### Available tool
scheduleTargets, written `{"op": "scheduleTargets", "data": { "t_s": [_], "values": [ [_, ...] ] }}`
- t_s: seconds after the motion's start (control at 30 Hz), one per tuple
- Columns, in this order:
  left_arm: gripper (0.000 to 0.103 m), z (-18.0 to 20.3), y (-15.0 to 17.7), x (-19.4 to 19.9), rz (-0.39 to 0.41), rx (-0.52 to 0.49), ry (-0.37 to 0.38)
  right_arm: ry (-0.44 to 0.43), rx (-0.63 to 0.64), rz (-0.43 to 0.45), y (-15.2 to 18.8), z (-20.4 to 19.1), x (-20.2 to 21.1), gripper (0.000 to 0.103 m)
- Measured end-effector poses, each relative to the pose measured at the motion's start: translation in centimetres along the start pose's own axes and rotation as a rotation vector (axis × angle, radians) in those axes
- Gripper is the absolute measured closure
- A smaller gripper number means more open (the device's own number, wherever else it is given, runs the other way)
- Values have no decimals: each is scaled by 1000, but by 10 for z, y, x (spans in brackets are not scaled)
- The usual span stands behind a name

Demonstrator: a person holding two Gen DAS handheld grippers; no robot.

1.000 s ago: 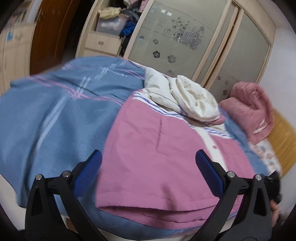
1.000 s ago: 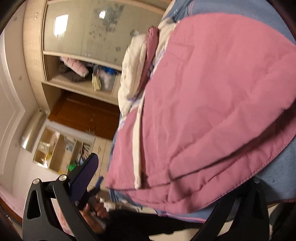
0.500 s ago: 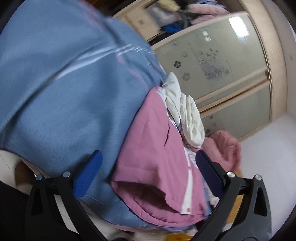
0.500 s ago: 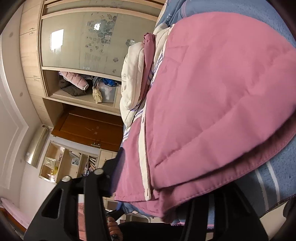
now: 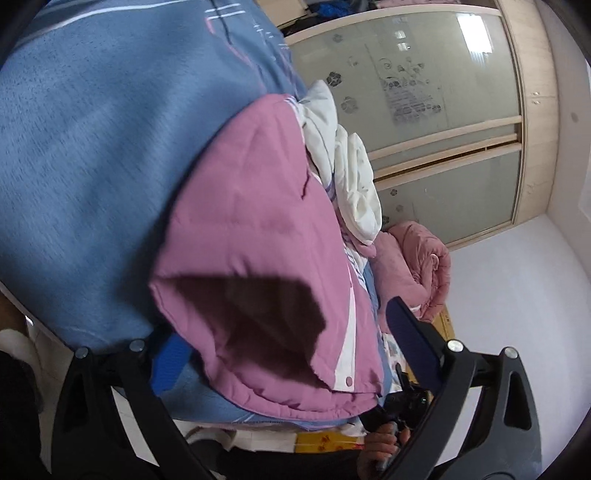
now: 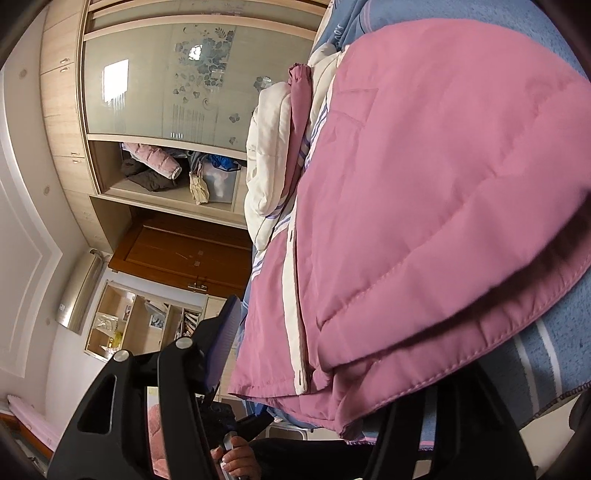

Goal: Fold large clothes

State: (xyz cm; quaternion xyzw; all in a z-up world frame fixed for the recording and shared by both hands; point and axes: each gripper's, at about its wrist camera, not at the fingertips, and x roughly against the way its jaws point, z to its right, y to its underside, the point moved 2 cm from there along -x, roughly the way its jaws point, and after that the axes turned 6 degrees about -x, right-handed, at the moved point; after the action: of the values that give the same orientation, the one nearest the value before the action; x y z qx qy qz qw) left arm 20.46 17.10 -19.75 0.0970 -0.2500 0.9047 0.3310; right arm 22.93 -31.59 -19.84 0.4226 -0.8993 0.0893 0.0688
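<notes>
Left gripper (image 5: 291, 343): spread wide, the pink jacket (image 5: 258, 236) hem between its fingers.
Right gripper (image 6: 332, 354): spread; jacket hem (image 6: 424, 206) lies between its fingers on the blue blanket (image 6: 554, 354).

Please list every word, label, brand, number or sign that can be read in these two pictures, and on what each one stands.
No text can be read with certainty.
Frosted glass wardrobe door: lines of print under a flower pattern, too small and blurred to read.
Blue bed cover with pink and white stripes: a short printed mark near its upper edge, too distorted to read.
Pink quilted jacket with white front band: no label or lettering shows.
</notes>
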Motion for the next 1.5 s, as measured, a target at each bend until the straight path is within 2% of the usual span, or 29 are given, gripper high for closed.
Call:
{"op": "scheduleTargets", "data": {
  "t_s": [0.13,0.2,0.27,0.3,0.37,0.43,0.5,0.6,0.7,0.77,0.83,0.93,1.03,1.1,1.2,1.23,1.33,1.43,1.5],
  "values": [
    [7,12,9,-5,19,-12,35,-1,0,0,0,0,0,42],
    [8,19,14,-9,21,-34,41,-3,-4,-4,0,0,-1,39],
    [8,24,19,-16,9,-71,-28,-2,-3,-10,1,0,-2,38],
    [8,23,21,-19,3,-81,-92,2,2,-11,1,0,-2,38],
    [8,10,25,-21,-6,-34,-161,9,7,-12,1,0,-1,38],
    [11,0,23,-21,-4,42,-139,11,2,-12,1,2,0,38],
    [11,-5,20,-18,26,68,-126,16,0,-13,1,3,1,38],
    [12,1,23,-27,23,43,-115,18,-6,-15,2,5,0,38],
    [21,16,26,-37,2,2,-70,20,-7,-19,3,5,-1,38],
    [58,17,25,-38,-2,4,-57,24,-11,-22,4,6,-2,38],
    [79,10,25,-41,-18,38,-71,31,-19,-30,4,9,-4,38],
    [89,-3,22,-44,-43,98,-68,58,-35,-38,5,15,-6,38],
    [91,0,18,-42,-41,68,-82,98,-41,-44,5,20,-6,38],
    [92,11,17,-41,-34,-20,-136,126,-33,-35,5,21,-6,45],
    [93,28,16,-38,-8,-114,-169,156,-19,-5,5,22,-4,75],
    [93,34,15,-36,3,-141,-160,143,-13,-6,3,21,-4,88],
    [94,52,13,-32,45,-237,-156,104,33,7,4,11,-2,95],
    [95,77,20,-19,108,-388,-180,80,88,32,5,-3,2,96],
    [95,83,18,-19,127,-432,-200,60,116,46,5,-10,3,96]
  ]
}}
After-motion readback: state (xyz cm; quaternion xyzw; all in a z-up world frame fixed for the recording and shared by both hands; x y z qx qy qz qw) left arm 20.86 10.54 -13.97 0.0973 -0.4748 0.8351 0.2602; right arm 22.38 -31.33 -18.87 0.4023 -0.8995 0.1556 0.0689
